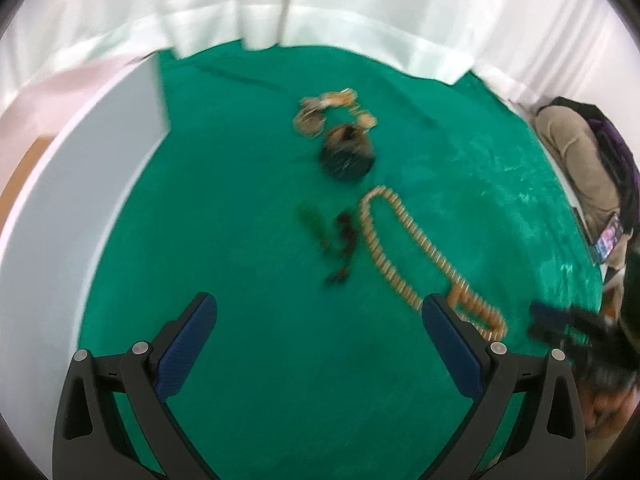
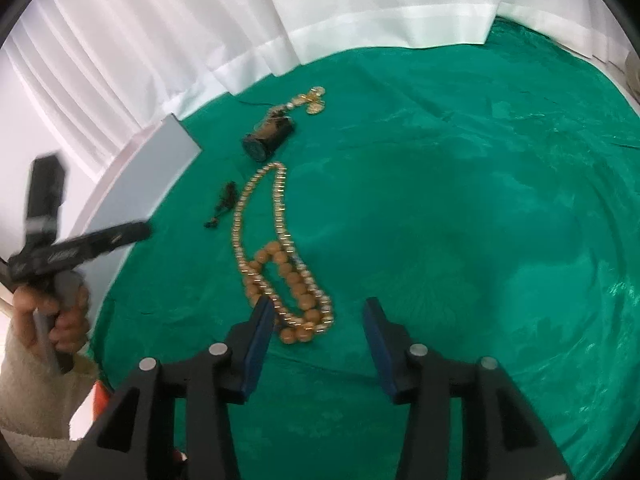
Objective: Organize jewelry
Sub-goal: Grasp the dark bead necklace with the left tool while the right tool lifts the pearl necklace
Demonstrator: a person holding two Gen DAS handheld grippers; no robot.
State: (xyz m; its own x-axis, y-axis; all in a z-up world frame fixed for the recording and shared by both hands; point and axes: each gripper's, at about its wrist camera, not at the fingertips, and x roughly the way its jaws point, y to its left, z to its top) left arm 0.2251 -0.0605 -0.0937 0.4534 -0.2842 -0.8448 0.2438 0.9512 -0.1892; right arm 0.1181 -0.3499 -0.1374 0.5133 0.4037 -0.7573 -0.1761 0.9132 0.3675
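A long amber bead necklace [image 2: 276, 216] lies stretched on the green cloth [image 2: 460, 200], and a loop of bigger amber beads [image 2: 294, 280] overlaps its near end. My right gripper [image 2: 319, 304] stands open just above that near end; the beads lie by its left finger and nothing is pinched. My left gripper [image 1: 320, 302] is open over bare cloth, with the necklace [image 1: 400, 240] beyond its right finger. Farther back lie a gold coin piece [image 1: 332, 108], a dark cylinder [image 1: 347, 156] and a small dark trinket [image 1: 344, 240].
A grey board [image 2: 160, 168] stands at the cloth's left edge. White curtains [image 2: 160, 40] hang behind. In the right wrist view a hand [image 2: 60, 312] holds the left gripper [image 2: 136, 232] at the far left. A seated person [image 1: 580, 168] shows at the right edge.
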